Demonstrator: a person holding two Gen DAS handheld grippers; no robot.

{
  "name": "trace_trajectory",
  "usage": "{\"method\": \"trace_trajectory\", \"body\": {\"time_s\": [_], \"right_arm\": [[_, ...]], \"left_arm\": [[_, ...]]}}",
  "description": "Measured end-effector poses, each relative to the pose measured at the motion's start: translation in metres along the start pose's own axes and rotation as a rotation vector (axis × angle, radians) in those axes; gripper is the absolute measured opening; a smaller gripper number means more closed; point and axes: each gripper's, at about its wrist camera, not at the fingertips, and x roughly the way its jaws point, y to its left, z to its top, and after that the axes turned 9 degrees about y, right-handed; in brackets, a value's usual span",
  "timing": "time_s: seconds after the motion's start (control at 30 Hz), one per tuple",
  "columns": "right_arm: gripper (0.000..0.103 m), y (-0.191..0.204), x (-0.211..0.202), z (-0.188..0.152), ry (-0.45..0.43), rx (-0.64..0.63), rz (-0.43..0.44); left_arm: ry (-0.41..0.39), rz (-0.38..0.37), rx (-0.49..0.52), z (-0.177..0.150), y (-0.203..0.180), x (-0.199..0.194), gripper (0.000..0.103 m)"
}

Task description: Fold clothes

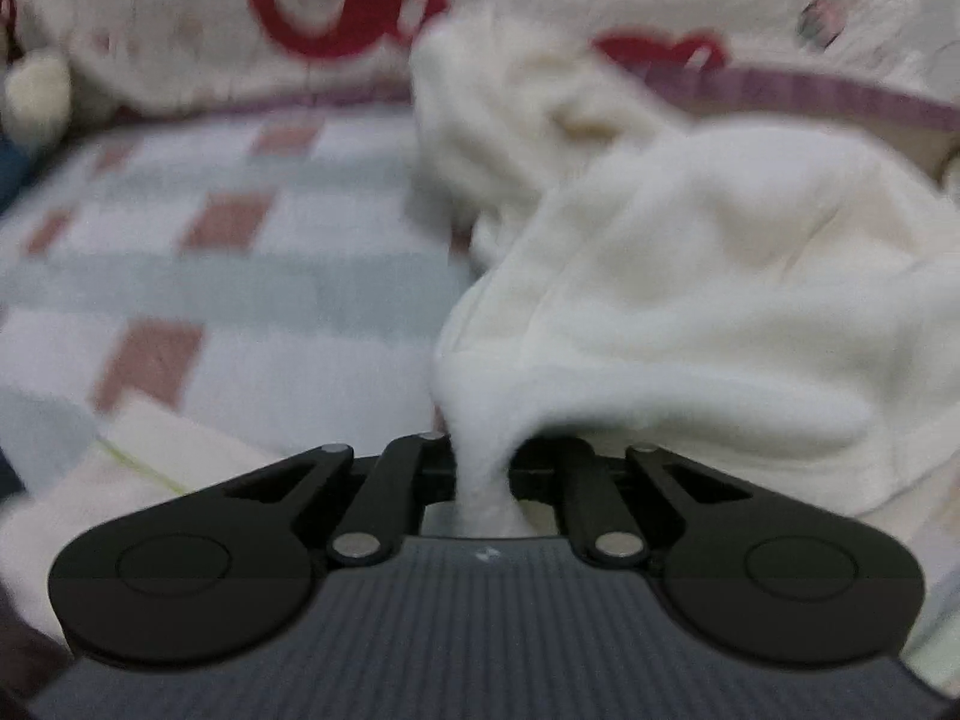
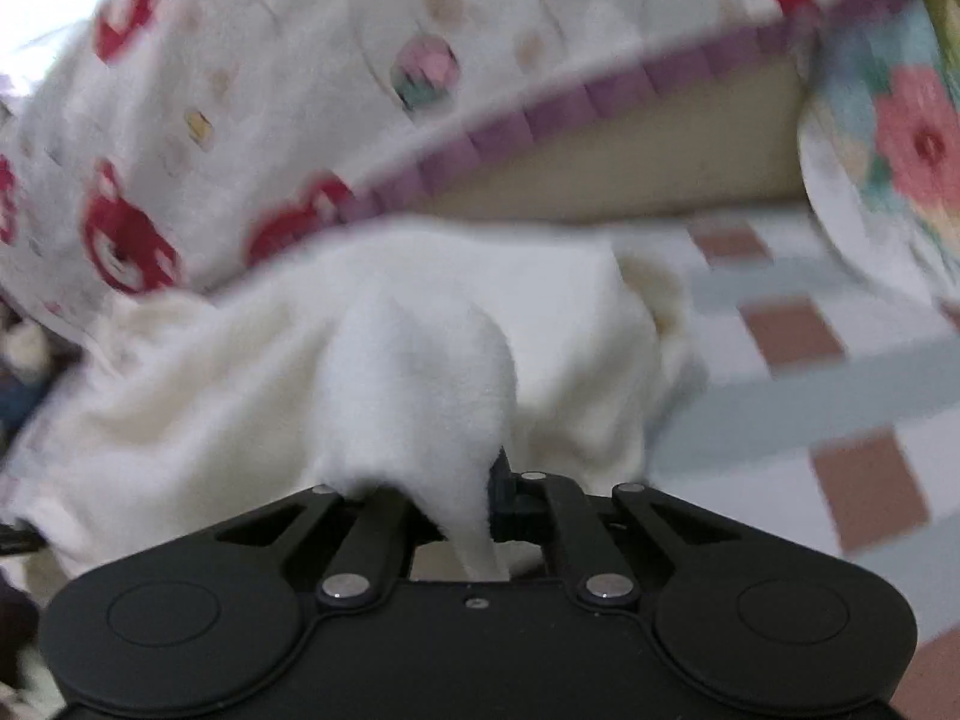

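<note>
A cream fleece garment lies bunched on the checked bed sheet. My left gripper is shut on a fold of the garment, and the cloth hides its fingertips. In the right wrist view the same garment spreads out ahead and to the left. My right gripper is shut on another fold of it, which drapes over the jaws and hides the fingertips. Both views are blurred.
A white quilt with red prints and a purple border rises behind the garment; it also shows in the left wrist view. A floral pillow is at the right. Folded pale cloth lies at the lower left.
</note>
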Motion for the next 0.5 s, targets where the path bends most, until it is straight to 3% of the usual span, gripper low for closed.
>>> {"method": "trace_trajectory", "body": {"time_s": [0.17, 0.27, 0.33, 0.4, 0.47, 0.5], "right_arm": [[0.005, 0.02, -0.106, 0.047, -0.076, -0.03, 0.134], [0.005, 0.028, -0.181, 0.051, -0.147, -0.049, 0.18], [0.005, 0.031, -0.231, 0.043, -0.199, -0.071, 0.211], [0.004, 0.029, -0.272, 0.022, -0.211, -0.099, 0.209], [0.005, 0.02, -0.285, -0.01, -0.13, -0.089, 0.144], [0.005, 0.012, -0.279, -0.03, -0.049, -0.058, 0.119]], "left_arm": [[-0.185, 0.036, 0.108, 0.034, 0.002, -0.116, 0.005], [-0.319, 0.07, 0.196, 0.041, 0.004, -0.201, 0.005], [-0.365, 0.081, 0.239, 0.035, 0.01, -0.253, 0.005], [-0.317, 0.045, 0.249, 0.019, 0.013, -0.285, 0.006], [-0.196, -0.032, 0.227, -0.003, 0.017, -0.288, 0.006], [-0.12, -0.072, 0.214, -0.015, 0.018, -0.282, 0.006]]}}
